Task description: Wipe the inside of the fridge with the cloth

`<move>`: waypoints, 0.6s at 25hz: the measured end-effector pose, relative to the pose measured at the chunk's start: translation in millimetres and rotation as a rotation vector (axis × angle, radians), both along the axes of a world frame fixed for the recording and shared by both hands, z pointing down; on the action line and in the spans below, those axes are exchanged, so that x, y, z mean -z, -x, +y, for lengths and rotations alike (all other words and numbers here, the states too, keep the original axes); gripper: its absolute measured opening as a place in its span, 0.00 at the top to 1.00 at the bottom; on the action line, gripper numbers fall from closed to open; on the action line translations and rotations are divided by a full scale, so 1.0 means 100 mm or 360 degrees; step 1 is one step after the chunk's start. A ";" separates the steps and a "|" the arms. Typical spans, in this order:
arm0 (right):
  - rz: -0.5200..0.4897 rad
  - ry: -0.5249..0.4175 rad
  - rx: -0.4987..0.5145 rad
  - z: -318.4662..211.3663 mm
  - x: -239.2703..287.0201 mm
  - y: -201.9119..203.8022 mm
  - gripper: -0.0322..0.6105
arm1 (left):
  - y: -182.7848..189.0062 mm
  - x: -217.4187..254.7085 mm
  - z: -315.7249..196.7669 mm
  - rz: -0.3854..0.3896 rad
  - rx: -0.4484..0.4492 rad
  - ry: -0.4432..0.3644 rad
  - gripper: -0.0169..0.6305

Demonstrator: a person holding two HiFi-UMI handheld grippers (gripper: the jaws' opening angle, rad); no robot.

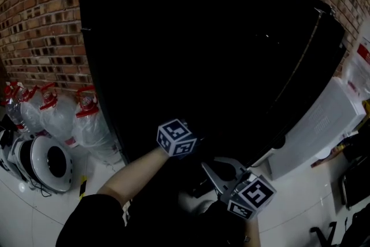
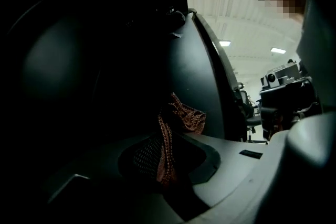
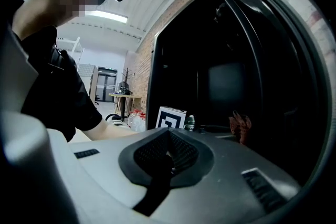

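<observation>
Your left gripper (image 2: pixel 168 165) is pointing into the dark fridge (image 1: pixel 202 55), jaws clamping almost together on the rust-coloured cloth (image 2: pixel 177 124), which is sticking up from them at the opening's lower edge. It's looking soft, light and floppy, so you're wanting a bunched fold pinched deep. Your right gripper (image 3: pixel 168 157) is hovering alongside, jaws pressed together, holding nothing.

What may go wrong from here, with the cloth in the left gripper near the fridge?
The left gripper pinches only a thin fold of the cloth; rubbing may pull it out. The fridge shows almost black in every view, so a jaw may knock something unseen. The shut right gripper hangs close beside the left and may get in its way.
</observation>
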State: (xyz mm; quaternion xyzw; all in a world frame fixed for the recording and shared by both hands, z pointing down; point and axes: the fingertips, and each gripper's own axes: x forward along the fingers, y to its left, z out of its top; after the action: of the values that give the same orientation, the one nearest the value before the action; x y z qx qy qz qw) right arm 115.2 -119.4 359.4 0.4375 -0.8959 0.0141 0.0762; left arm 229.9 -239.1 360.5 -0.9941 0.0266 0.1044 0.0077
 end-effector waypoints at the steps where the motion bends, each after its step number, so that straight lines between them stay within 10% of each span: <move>1: -0.0003 0.0000 -0.0004 -0.01 0.00 -0.01 0.95 | -0.01 -0.02 -0.07 -0.0009 0.0039 0.0009 0.90; 15: -0.0027 0.0042 -0.0009 -0.17 -0.07 -0.04 0.95 | -0.15 -0.03 -0.72 -0.0068 0.0230 0.0081 0.90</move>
State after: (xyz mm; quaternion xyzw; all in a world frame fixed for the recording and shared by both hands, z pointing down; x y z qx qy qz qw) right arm 119.7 -136.1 366.6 0.4388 -0.8950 0.0299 0.0745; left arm 245.3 -311.0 363.5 -0.9915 0.1007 0.0815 -0.0094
